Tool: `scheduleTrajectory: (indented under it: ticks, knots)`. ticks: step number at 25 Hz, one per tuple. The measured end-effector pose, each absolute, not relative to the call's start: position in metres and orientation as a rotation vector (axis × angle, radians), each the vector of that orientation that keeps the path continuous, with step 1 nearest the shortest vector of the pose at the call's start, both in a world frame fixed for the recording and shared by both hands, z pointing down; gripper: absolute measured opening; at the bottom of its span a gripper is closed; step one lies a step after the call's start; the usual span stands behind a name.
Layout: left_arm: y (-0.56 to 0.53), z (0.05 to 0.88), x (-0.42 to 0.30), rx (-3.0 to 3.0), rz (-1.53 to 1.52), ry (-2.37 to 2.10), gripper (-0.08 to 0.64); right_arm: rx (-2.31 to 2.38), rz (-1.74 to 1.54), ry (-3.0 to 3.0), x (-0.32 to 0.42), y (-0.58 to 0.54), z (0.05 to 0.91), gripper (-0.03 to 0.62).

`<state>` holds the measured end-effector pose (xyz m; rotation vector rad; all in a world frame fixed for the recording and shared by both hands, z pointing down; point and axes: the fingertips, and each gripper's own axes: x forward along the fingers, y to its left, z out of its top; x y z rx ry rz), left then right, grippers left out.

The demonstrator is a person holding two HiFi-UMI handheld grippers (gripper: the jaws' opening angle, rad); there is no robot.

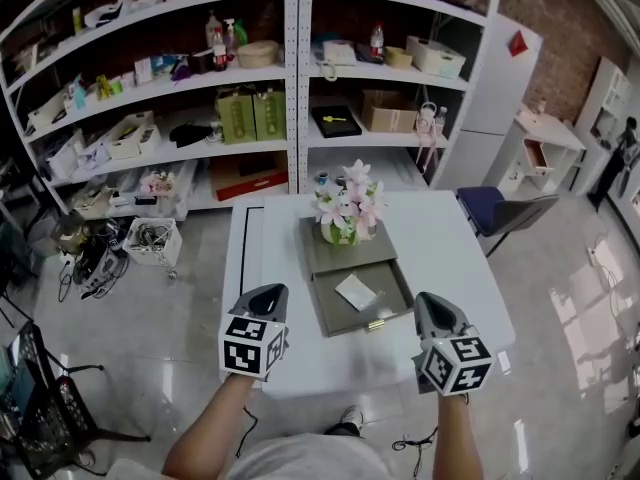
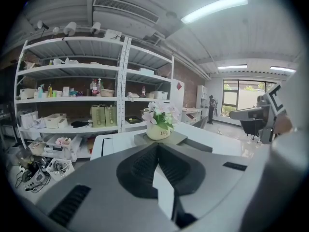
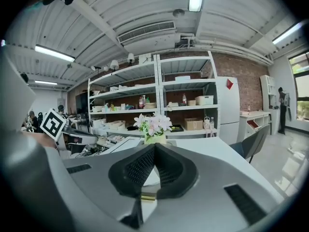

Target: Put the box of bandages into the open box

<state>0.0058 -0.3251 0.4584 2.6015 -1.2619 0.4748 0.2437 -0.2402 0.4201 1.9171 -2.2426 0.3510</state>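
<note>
Tall white shelving crowded with cartons, bottles and baskets lines the brick back wall, above a glossy pale floor. A white worktop stands before it, with a blue chair at its right. At the worktop's middle sits a grey open box, a shallow tray with a brass catch on its near edge. Just behind it, a pot of pink and white flowers stands on a flat grey slab. The box of bandages, small, flat and white, lies askew inside the open box. The left claw and right claw hover at the near edge, each pressed together and empty.
</note>
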Motion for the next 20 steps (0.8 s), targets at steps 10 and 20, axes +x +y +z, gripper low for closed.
scheduleTrajectory:
  ticks: [10, 20]
  knots:
    - [-0.3256, 0.4603, 0.0049, 2.597, 0.476, -1.25, 0.003, 1.905, 0.368, -2.234, 0.2427, -0.2396, 0.4252, 0.004]
    - [-0.3206, 0.4591, 0.0092, 2.604, 0.484, -1.237, 0.003, 1.892, 0.355, -2.23, 0.2424, -0.2367, 0.4216, 0.004]
